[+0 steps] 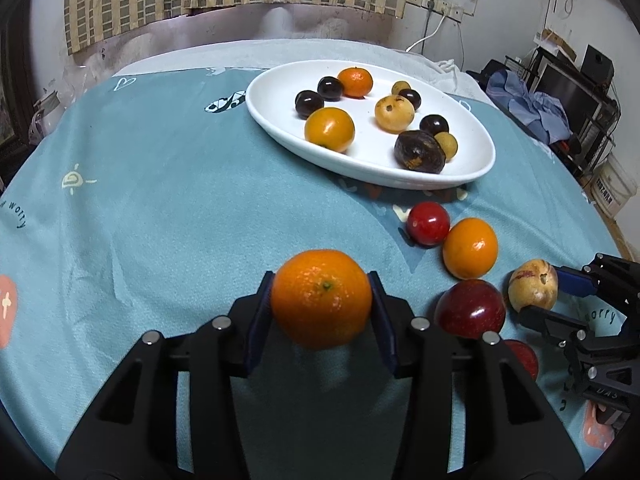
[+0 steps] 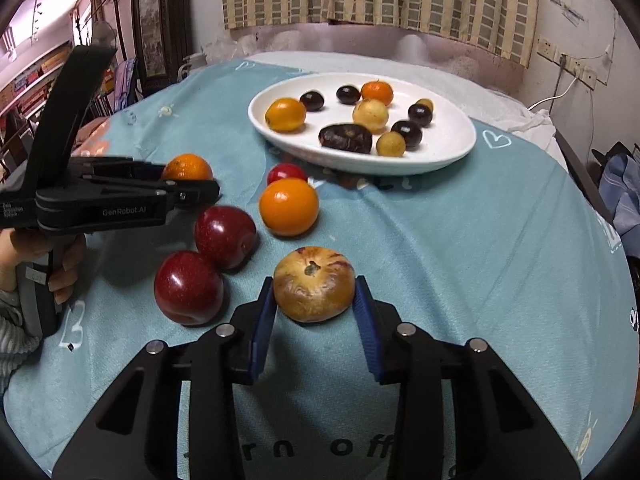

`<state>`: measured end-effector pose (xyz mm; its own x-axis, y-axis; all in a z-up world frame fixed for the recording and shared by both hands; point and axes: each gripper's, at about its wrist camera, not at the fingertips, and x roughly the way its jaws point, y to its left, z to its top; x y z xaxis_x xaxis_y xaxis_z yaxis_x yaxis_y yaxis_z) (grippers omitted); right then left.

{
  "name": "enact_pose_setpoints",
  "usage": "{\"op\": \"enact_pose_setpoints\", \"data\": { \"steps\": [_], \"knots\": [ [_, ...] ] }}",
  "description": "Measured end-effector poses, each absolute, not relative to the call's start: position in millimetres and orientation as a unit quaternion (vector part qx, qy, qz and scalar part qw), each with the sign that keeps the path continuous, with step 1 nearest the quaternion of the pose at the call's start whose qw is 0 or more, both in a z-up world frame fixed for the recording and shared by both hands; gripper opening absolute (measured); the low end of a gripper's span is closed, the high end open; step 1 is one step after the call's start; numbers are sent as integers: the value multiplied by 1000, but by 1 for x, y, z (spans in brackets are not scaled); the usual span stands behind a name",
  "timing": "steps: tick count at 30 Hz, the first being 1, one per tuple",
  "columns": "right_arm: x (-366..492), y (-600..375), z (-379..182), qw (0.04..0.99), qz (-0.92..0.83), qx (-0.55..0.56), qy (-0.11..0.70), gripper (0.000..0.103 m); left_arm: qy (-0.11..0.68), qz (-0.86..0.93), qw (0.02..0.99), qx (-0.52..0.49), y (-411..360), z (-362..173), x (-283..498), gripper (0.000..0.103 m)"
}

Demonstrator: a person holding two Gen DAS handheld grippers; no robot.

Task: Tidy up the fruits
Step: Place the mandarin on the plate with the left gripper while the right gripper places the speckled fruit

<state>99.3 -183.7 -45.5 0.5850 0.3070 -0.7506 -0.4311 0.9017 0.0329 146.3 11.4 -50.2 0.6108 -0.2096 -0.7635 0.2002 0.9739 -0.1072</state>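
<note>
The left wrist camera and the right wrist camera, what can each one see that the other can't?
Only the left wrist view shows the left tongs from behind, closed on an orange, and a dark shelf with blue cloth at the right.

Only the right wrist view shows a hand holding the left tool, a framed picture on the wall, and the right tongs from behind, with a yellowish fruit between their blue pads.

Both show the white plate of fruit, two red apples and the teal cloth.
</note>
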Motion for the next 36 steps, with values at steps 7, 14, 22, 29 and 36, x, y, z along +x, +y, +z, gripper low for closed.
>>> {"op": "enact_pose_setpoints", "data": {
  "steps": [7, 14, 22, 29, 36],
  "knots": [
    [99, -217, -11, 912, 198, -3, 359, 39, 381, -120, 917, -16, 13, -22, 135, 46],
    [131, -239, 41, 925, 190, 57, 325, 39, 362, -120, 924, -4, 1, 22, 165, 46],
    [214, -243, 32, 916, 164, 102, 352, 39, 379, -144, 914, -14, -36, 15, 225, 46],
    [271, -247, -8, 897, 147, 138, 394, 41, 402, -154, 903, -2, -54, -12, 256, 47],
    [275, -249, -5, 904, 142, 154, 372, 63, 388, -160, 908, -6, -52, -6, 256, 69]
  ]
}}
